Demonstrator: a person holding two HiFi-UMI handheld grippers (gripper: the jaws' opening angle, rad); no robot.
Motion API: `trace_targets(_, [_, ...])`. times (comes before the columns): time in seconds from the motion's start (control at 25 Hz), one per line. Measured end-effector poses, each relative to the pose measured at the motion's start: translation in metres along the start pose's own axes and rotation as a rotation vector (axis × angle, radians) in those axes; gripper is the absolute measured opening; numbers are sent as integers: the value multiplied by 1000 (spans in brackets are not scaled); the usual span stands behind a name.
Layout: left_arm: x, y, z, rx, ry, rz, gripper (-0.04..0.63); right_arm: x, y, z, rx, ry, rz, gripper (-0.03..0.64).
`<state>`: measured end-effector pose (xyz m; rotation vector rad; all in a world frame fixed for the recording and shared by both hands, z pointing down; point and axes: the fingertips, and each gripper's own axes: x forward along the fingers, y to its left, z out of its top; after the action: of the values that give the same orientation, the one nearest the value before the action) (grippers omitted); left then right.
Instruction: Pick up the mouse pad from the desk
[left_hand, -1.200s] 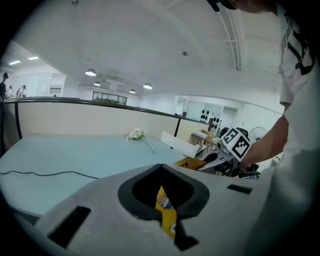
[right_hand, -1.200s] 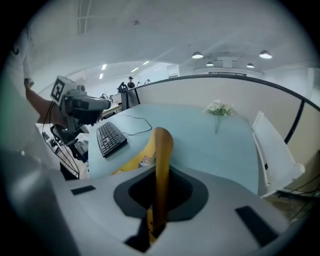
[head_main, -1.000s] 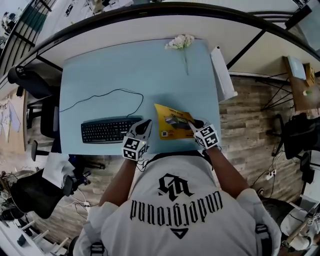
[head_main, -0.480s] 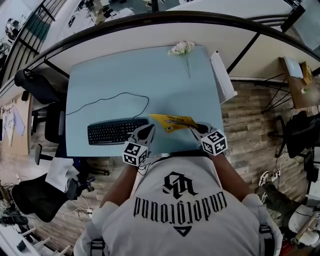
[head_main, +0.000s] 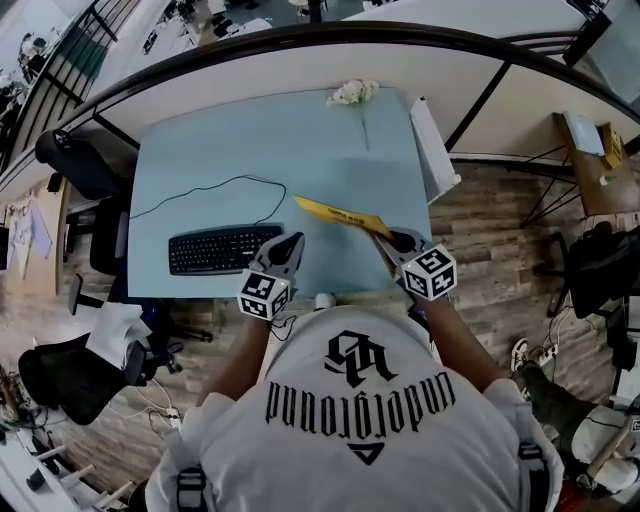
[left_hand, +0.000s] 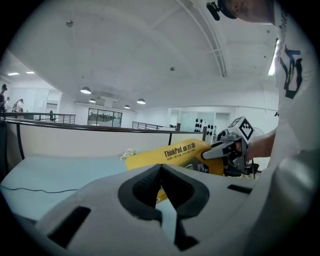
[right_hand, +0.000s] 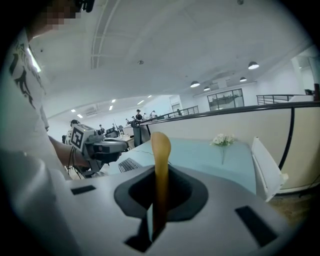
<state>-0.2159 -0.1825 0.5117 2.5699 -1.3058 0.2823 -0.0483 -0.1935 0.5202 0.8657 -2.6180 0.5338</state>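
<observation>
Mouse pad (head_main: 340, 215) is in my right gripper (head_main: 385, 240), clamped by its 4 o'clock corner and held over the desk (head_main: 250, 140), at the keyboard's (head_main: 222, 248) 2 o'clock. It's a thin yellow sheet with rounded corners, a matte face and black print. In the right gripper view it runs edge-on between the jaws as a narrow strip, with the rounded end sticking up at 12 o'clock. I can't tell whether the far corner touches the desk.

My left gripper (head_main: 292, 245) has its jaws together with nothing between them. It hangs at the pad's 8 o'clock, just beside it and apart from it, over the keyboard's right end.

The desk is a smooth, pale blue rectangle. The keyboard is a flat black slab, and its thin black cable (head_main: 200, 190) loops away toward 10 o'clock. White flowers (head_main: 352, 92) lie at the desk's 12 o'clock edge.

A second ago the pad lay nearly flat with its printed face up toward the head camera. Now it's tipped steeply, so the head view shows only a yellow sliver. Both grippers are higher than they were. The right jaws have kept the same corner, and the keyboard, cable and flowers are where they were.
</observation>
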Motion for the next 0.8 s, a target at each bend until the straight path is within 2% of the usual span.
trace_targets(0.36, [24,-71,10,-1,-33,41,8,-72,-21,-25,17,-5,46,23])
trace_targets(0.8, [15,-143,0,-1,-34,115,8,-147,-31,-66,49,-11,92,23])
